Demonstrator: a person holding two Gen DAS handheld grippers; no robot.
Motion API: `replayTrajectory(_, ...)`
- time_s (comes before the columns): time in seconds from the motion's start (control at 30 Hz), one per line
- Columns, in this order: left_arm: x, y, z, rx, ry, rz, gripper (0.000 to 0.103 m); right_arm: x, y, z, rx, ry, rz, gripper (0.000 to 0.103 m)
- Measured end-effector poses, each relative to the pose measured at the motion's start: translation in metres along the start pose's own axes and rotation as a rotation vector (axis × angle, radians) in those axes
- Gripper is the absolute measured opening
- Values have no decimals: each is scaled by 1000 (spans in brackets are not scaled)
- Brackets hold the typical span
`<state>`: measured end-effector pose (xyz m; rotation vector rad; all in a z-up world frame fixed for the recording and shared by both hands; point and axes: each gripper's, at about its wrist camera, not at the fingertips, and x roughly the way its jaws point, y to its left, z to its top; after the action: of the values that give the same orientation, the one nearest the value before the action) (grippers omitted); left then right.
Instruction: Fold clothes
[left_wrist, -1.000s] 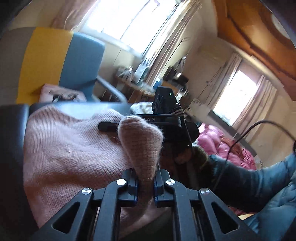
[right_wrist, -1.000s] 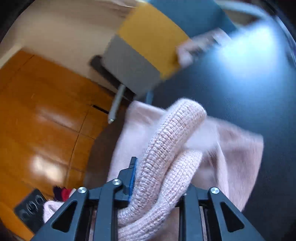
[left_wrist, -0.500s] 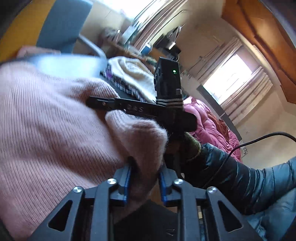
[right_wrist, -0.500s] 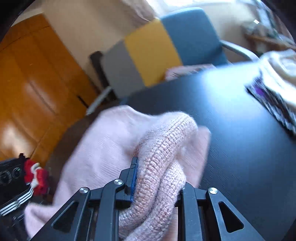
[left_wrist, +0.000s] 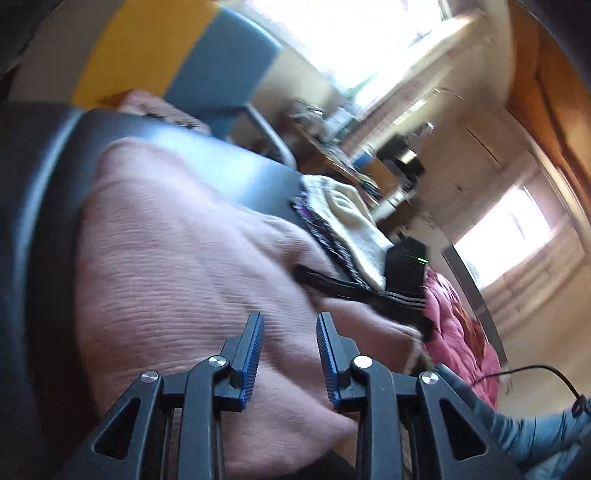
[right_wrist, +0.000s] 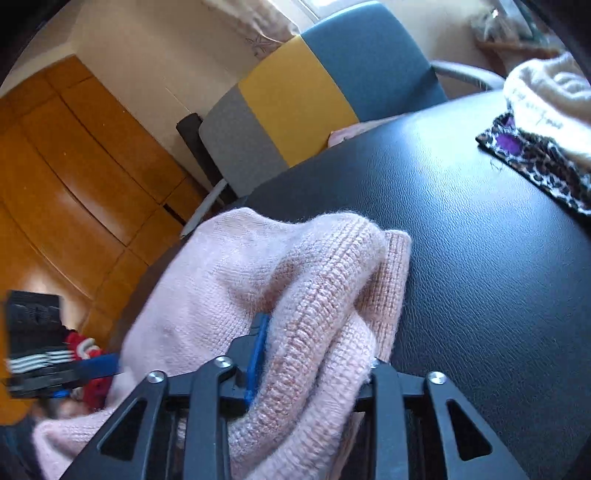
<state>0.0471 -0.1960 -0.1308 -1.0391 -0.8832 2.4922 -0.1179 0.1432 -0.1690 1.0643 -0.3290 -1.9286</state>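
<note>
Pink sweater (left_wrist: 177, 280) lies lengthwise away; left hand-held gripper (left_wrist: 290, 354) gapes empty, right hand-held gripper (right_wrist: 314, 369) clamps its ribbed edge.

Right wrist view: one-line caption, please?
Right hand-held gripper clamps a bunched fold of pink sweater above the black table.

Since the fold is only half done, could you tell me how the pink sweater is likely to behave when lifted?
The pink sweater is probably floppy: it bunches in the right tool. It is likely grippy, given its fuzzy ribbed knit.
</note>
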Motion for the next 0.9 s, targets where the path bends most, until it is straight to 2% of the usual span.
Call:
replayTrajectory(0.1,-7,11,-6,-6,-7,24,28,-37,3,-2,-13,-17,-16,64)
replayTrajectory(0.17,-12,16,-8,-14,-14,32,28,-67,14,-1,-43,-43,0,64)
replayTrajectory(0.2,-13,18,-8,-19,-18,33,28,-75,25,-2,-64,-32,35,64)
replayTrajectory(0.27,-15,19,-8,-24,-25,31,28,-89,47,-4,-107,-5,112,73)
replayTrajectory(0.33,-17,18,-8,-21,-26,33,29,-92,68,-11,-129,53,206,95)
replayTrajectory(0.37,-17,17,-9,-16,-31,39,29,-89,78,-15,-149,81,229,98)
replayTrajectory(0.5,-14,12,-12,-8,-22,44,30,-61,97,-38,-191,214,235,98)
replayTrajectory(0.6,-12,13,-20,6,1,52,31,-53,78,-48,-132,251,212,98)
replayTrajectory(0.7,-1,17,-28,-1,43,44,35,-46,57,-58,-69,285,188,98)
replayTrajectory(0.8,5,19,-36,17,63,70,35,-38,36,-68,-7,319,164,91)
replayTrajectory(0.9,7,12,-36,65,69,99,36,-44,22,-75,45,256,229,91)
